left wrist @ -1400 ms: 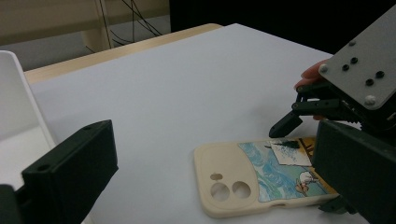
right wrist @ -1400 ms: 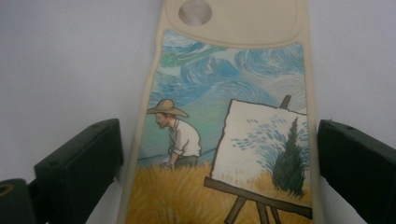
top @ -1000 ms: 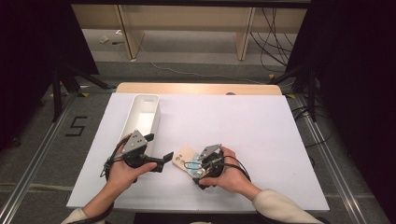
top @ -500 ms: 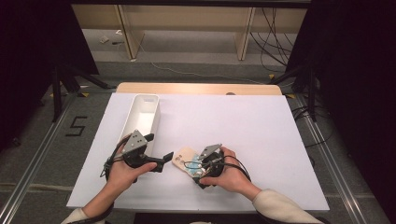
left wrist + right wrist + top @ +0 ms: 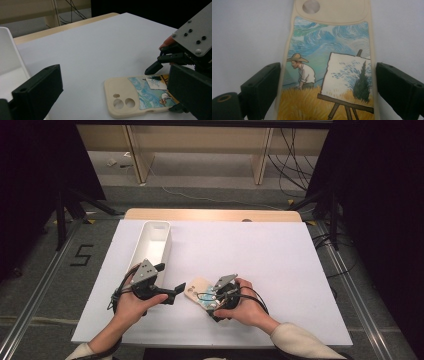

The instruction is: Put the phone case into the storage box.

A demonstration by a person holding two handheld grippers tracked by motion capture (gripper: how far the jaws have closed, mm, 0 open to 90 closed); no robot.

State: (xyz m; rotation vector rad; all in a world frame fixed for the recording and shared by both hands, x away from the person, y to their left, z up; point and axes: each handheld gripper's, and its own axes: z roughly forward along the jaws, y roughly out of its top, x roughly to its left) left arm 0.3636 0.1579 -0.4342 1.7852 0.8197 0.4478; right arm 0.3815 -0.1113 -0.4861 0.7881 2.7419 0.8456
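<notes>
Right gripper (image 5: 212, 296) jaws spread either side of painted phone case (image 5: 329, 62) lying flat near table (image 5: 280, 250) front edge, left gripper (image 5: 172, 292) open just beside it, white bin (image 5: 152, 245) behind.

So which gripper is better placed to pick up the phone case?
Right. The right gripper already straddles the phone case, one jaw beside each long edge. The left gripper hangs open beside the case's camera end.

Matt cream phone case (image 5: 329, 62) with printed painting, probably smooth plastic; matt white tabletop (image 5: 260, 250); glossy white plastic bin (image 5: 152, 245); matt black jaws.
</notes>
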